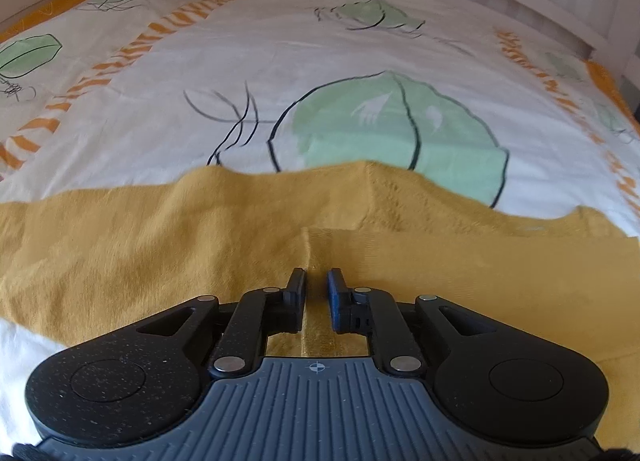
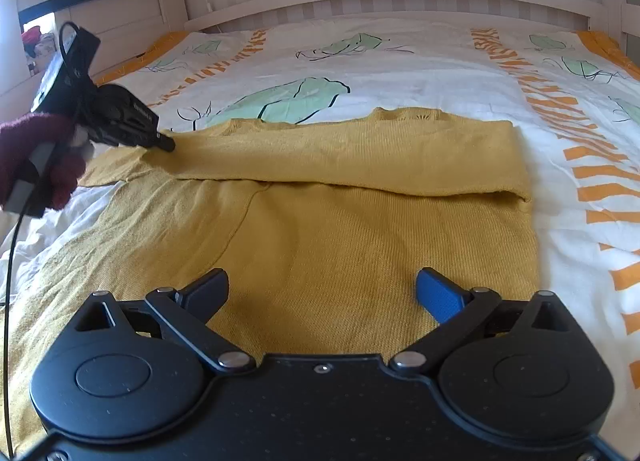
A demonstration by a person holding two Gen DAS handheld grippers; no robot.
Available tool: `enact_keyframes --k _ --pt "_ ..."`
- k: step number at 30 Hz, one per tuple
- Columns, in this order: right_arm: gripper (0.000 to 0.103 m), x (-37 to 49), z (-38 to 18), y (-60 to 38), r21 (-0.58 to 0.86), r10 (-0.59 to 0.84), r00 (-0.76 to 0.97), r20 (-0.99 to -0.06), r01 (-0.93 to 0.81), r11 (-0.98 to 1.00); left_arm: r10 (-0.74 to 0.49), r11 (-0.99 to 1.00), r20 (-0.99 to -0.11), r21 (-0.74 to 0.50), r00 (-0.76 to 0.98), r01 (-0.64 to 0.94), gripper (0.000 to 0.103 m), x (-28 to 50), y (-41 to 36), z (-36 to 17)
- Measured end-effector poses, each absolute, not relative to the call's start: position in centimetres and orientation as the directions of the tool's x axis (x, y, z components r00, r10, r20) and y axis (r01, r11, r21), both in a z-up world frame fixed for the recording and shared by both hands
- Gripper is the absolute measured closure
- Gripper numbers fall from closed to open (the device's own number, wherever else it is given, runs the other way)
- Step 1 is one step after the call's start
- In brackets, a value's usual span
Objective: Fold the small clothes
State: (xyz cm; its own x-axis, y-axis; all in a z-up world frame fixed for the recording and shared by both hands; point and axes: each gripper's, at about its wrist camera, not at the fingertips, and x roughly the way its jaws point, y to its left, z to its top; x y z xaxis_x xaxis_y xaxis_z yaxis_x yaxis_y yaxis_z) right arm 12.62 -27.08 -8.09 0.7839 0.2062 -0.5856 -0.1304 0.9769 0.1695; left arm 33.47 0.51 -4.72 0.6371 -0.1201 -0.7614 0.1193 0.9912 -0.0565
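Garment: a mustard yellow sweater (image 2: 360, 229) lies flat on the bedspread (image 2: 400, 73), its neckline at the far edge and its body running toward the near side.
Fold done: the right sleeve is laid across the chest as a band, its folded edge at the sweater's right side.
Fold left: on the left the cloth spreads loose and rumpled toward the near-left; that side and the final halving look undone, so I judge the task roughly at its middle.
Left gripper (image 1: 316, 281): jaws nearly pressed together, pinching a raised ridge of the yellow knit at the left end of the folded band; no earlier view to compare.
Left hand (image 2: 44, 157): in a dark red glove, holding the tool at the far left.
Right gripper (image 2: 322, 287): jaws spread wide, empty, hovering over the near part of the body.
Next, as I judge: carry the pinched cloth rightward over the body.
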Motion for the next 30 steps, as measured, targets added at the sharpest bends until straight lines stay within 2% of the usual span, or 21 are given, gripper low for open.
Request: enact_keyframes --k 2,5,10,16,25,30 --pt "0.001 12.6 -8.2 -26.9 0.166 0.207 0.782 -0.588 -0.133 0.977 -0.104 0.992 -0.758 -0.035 0.643 0.119 0.073 33.4 0.7 -5.3" --pt "0.001 12.7 -8.3 -26.8 0.157 0.2 0.778 -0.595 -0.132 0.979 -0.101 0.993 -0.741 -0.031 0.664 0.116 0.062 33.0 1.2 -5.6" --pt "0.0 12.8 -8.4 -26.5 0.142 0.19 0.775 -0.603 -0.13 0.981 -0.142 0.988 -0.732 -0.067 0.666 0.137 0.051 32.9 2.1 -6.0" --pt "0.0 13.0 -8.5 -26.1 0.114 0.171 0.771 -0.613 -0.128 0.985 -0.178 0.983 -0.725 -0.102 0.666 0.152 0.044 32.7 2.6 -6.2" --pt "0.0 13.1 -8.7 -25.7 0.083 0.153 0.762 -0.63 -0.13 0.988 -0.223 0.974 -0.711 -0.192 0.666 0.121 0.043 32.0 4.6 -5.2" --pt "0.0 13.2 -8.7 -25.6 0.081 0.156 0.754 -0.638 -0.136 0.987 -0.178 0.982 -0.697 -0.17 0.695 0.08 0.042 31.2 7.5 -4.0"
